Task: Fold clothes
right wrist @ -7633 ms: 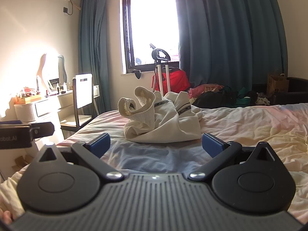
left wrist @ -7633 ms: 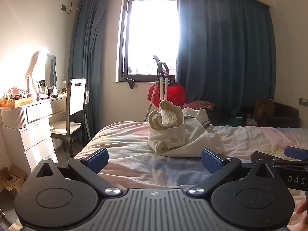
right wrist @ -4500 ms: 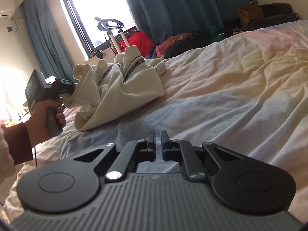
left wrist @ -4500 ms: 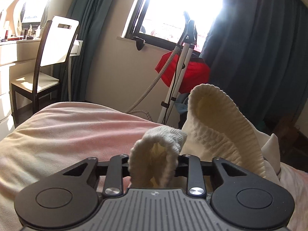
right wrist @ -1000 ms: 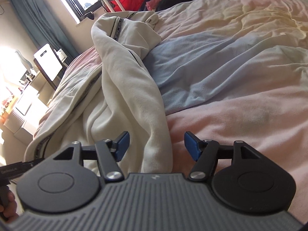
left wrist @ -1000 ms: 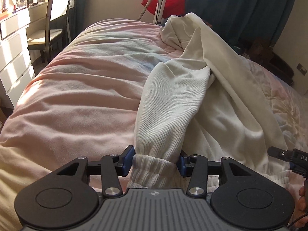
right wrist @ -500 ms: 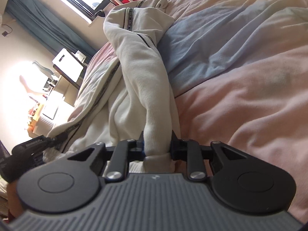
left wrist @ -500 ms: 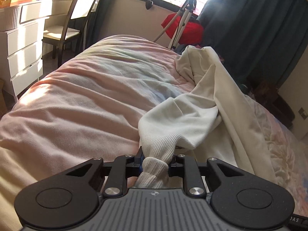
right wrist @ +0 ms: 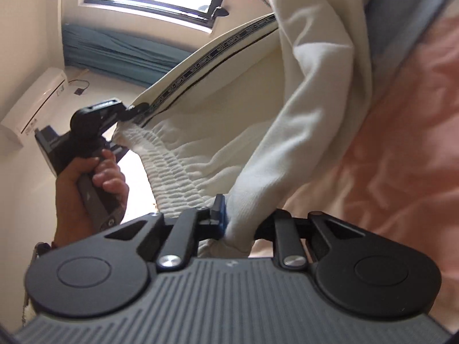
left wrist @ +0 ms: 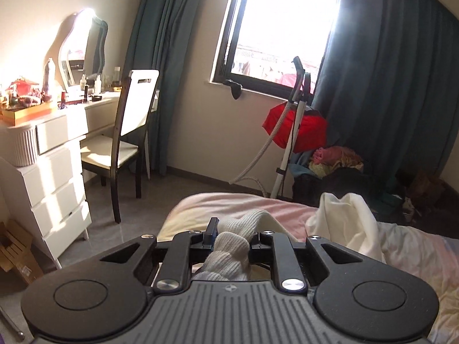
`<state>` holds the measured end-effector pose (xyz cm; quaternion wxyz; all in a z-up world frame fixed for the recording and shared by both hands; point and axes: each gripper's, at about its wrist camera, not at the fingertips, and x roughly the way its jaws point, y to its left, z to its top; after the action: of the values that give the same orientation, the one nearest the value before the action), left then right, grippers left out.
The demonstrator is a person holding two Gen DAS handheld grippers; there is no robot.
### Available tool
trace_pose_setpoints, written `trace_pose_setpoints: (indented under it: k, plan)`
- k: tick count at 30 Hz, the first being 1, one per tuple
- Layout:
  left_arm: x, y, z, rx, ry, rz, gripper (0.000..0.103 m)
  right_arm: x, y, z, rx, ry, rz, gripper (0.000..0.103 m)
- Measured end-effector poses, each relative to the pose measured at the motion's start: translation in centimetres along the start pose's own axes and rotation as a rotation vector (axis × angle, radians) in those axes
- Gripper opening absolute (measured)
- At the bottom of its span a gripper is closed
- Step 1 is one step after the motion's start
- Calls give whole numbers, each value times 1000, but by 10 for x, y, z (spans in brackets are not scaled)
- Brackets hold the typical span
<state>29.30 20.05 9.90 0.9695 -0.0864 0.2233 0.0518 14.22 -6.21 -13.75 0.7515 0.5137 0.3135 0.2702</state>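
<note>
Both hand-held grippers clamped on the cream garment, waistband stretched between them above the bed.

Left hand-held gripper [left wrist: 231,242]: jaws have just closed, narrow, pinching a ribbed knit bunch of the cream garment [left wrist: 229,253]; rest of the cloth trails to 2 o'clock onto the bed [left wrist: 416,255]. Right hand-held gripper [right wrist: 238,223]: jaws also just closed, narrow, cloth pinched between them. From the right wrist view, the left hand-held gripper [right wrist: 130,111] sits at 10 o'clock, held in a hand [right wrist: 86,189], biting the elastic waistband [right wrist: 172,154] next to the printed stripe [right wrist: 206,54]. Waistband's long axis runs gripper to gripper, 10-to-6 o'clock in that view; legs hang toward 1 o'clock onto the bed [right wrist: 401,157]. Judgement: cloth between the grips looks slack and twisted, so the next move is probably pulling the grippers apart along that axis. Neither hand nearer; both on it.
</note>
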Motion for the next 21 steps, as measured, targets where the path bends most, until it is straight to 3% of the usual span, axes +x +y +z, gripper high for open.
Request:
trace_pose_setpoints:
  k: [3, 6, 11, 16, 19, 21]
  plan:
    - [56, 25, 35, 0, 7, 60, 18, 74, 21, -1, -29, 45, 48, 18]
    - [125, 52, 48, -5, 61, 134, 19, 140, 27, -3, -60, 98, 61, 18]
    - [222, 88, 21, -24, 191, 186, 20, 203, 14, -9, -85, 161, 11, 18]
    - [257, 112, -15, -36, 261, 209, 23, 223, 16, -7, -166, 231, -54, 21]
    - [242, 105, -12, 2, 246, 224, 29, 220, 33, -1, -247, 289, -101, 26]
    - [224, 94, -6, 23, 228, 232, 52, 209, 46, 4, -290, 305, -132, 41]
